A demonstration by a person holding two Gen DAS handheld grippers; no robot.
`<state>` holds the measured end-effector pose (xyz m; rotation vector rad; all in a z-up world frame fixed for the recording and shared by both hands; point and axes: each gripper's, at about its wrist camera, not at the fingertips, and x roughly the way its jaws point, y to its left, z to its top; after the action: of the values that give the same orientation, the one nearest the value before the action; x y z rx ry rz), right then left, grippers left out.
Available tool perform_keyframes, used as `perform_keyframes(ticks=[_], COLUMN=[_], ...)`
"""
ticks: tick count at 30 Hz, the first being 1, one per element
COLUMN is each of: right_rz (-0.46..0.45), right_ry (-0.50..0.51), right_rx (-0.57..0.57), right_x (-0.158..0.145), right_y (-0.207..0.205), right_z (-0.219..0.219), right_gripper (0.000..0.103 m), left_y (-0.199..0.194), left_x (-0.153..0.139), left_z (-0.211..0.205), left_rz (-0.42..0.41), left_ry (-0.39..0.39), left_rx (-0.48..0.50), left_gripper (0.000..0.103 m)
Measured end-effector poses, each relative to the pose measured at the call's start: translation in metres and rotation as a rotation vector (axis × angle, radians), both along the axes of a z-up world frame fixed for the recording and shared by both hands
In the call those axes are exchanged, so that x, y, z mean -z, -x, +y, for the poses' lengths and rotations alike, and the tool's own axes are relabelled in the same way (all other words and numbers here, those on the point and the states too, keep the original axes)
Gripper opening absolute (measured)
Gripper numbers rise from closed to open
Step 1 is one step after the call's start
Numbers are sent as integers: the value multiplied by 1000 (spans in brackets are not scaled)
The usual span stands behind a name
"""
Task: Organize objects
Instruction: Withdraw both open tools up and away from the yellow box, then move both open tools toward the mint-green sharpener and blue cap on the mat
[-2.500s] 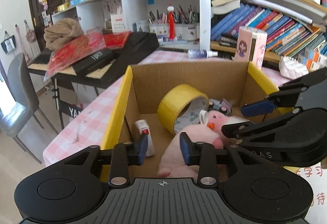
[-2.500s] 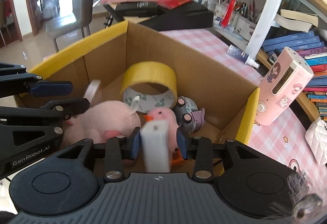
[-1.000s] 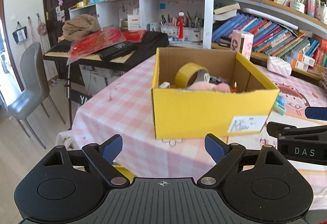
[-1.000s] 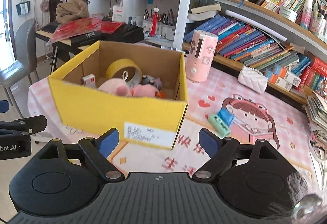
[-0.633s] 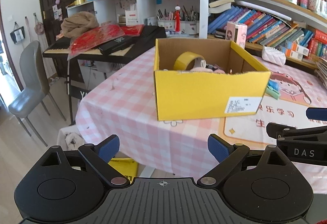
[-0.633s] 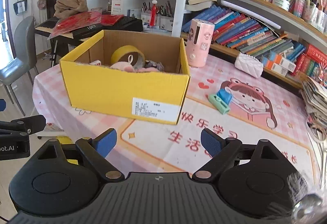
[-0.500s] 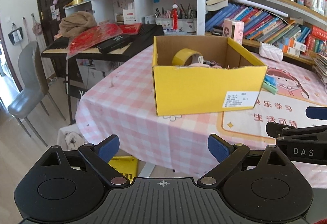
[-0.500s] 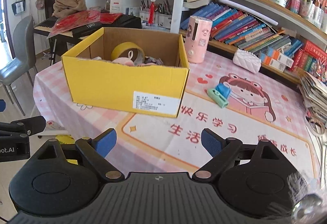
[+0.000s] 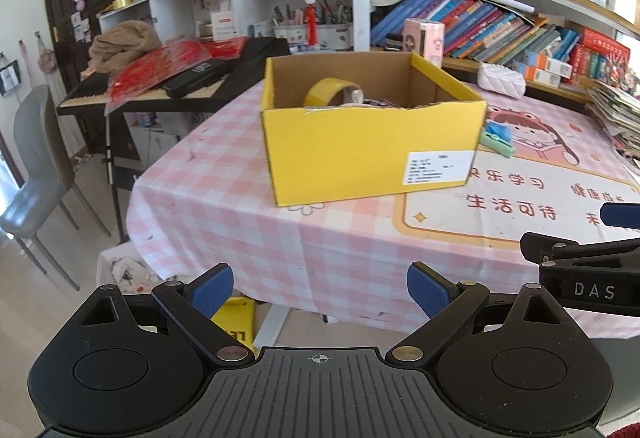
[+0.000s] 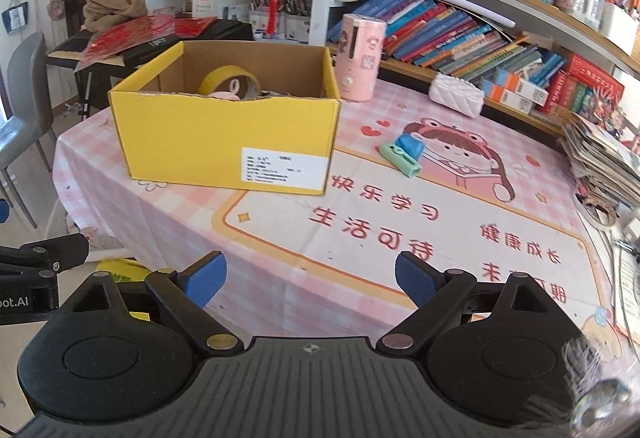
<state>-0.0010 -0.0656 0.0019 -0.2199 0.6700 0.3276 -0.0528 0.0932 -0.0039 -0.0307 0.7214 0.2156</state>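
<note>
- Both grippers empty: left gripper spread wide, right gripper just widening, nothing between its jaws.
- Ahead of them, well clear, yellow cardboard box corrals tape roll.
- Further right, green-and-blue item lies loose on the tablecloth, likely the next pickup.

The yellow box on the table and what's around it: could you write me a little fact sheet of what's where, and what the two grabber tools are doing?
Box: yellow cardboard box, open top, white label on its front
Inside: yellow tape roll, a pink soft thing, other items partly hidden
Right of box: green and blue item on the tablecloth
Behind box: pink canister, white quilted pouch
Left gripper: open, empty, short of the table
Right gripper: open, empty, over the table's near edge
</note>
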Motion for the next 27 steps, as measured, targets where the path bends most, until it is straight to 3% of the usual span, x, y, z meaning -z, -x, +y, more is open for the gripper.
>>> perform_keyframes(ticks=[18,27], right_rz=[6,14], right_ry=[-5,7], right_rx=[235,306], right_x=[4,4], right_y=[-4,-18], right_z=[-73,-104], right_gripper=[94,94], left_y=[-38,-65], left_x=[2,4], left_z=[-63,-95], left_rz=[3,10], left_ry=[-14,-5], left_rx=[230,293], left_gripper=[96,96])
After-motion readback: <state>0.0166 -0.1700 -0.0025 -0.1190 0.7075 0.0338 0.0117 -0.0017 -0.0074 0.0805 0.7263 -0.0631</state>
